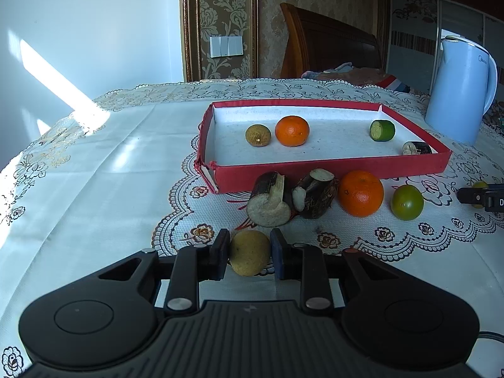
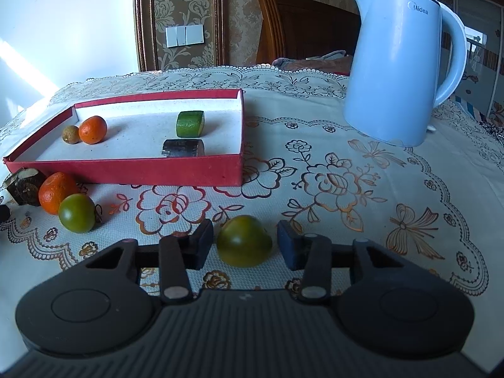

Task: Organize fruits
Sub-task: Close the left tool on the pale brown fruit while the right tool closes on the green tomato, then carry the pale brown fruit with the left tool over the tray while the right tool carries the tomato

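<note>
My left gripper (image 1: 249,247) is shut on a small yellow-brown round fruit (image 1: 249,253) that rests on the lace tablecloth. My right gripper (image 2: 245,241) stands open around a green round fruit (image 2: 244,242), with a thin gap at each pad. The red tray (image 1: 330,165) with a white floor lies beyond both grippers. It holds a small brownish fruit (image 1: 258,135), an orange (image 1: 292,130), a cut green piece (image 1: 382,130) and a dark cane piece (image 1: 417,148). In front of the tray lie two dark cane chunks (image 1: 269,204), another orange (image 1: 360,193) and a green fruit (image 1: 407,202).
A tall pale blue kettle (image 2: 397,63) stands right of the tray (image 2: 126,173), toward the back. The tray's near left corner (image 1: 209,170) is torn. A wooden headboard (image 1: 330,41) and a papered wall rise behind the table. Bare cloth lies left of the tray.
</note>
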`<state>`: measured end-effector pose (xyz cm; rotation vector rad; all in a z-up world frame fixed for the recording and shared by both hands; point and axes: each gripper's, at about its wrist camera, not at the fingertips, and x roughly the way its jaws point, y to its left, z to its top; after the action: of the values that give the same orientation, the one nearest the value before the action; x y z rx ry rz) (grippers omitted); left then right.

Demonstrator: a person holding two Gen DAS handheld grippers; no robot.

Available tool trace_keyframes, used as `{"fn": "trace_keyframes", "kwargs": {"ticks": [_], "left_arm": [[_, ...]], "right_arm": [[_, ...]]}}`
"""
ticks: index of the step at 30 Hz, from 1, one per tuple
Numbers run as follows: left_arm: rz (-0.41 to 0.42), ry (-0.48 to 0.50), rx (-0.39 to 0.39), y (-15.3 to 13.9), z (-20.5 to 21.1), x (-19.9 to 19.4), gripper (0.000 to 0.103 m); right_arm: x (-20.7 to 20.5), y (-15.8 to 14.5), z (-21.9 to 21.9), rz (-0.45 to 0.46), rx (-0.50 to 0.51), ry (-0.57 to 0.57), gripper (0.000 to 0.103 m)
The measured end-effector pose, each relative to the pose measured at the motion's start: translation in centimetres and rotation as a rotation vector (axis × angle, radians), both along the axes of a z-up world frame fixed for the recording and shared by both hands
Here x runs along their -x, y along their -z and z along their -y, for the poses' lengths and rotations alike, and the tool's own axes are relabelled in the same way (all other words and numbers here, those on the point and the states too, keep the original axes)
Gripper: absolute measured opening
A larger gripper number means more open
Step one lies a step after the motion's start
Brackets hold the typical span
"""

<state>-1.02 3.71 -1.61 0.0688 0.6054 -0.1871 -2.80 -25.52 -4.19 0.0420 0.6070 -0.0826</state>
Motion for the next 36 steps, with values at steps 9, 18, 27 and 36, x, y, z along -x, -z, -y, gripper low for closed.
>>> {"fn": "trace_keyframes", "kwargs": {"ticks": [9, 18, 27, 36], "left_arm": [[0.004, -0.004, 0.001, -0.1, 0.0, 0.0, 0.027], [0.022, -0.015, 0.012, -0.3, -0.3, 0.4, 0.027], [0.012, -0.032, -0.078, -0.5, 0.8, 0.1, 0.027], [0.057, -0.004, -0.035, -4.0, 1.6, 0.2, 0.027]], "right_arm": [[0.7, -0.2, 1.1, 0.039, -0.053, 0.047, 0.031], [1.0, -0.2, 2.0, 0.06, -0.093, 0.073, 0.032], [1.5, -0.8, 0.5, 0.078, -0.043, 0.037, 0.032], [1.4, -2.9, -1.6, 0.102, -0.001, -0.037, 0.032]]}}
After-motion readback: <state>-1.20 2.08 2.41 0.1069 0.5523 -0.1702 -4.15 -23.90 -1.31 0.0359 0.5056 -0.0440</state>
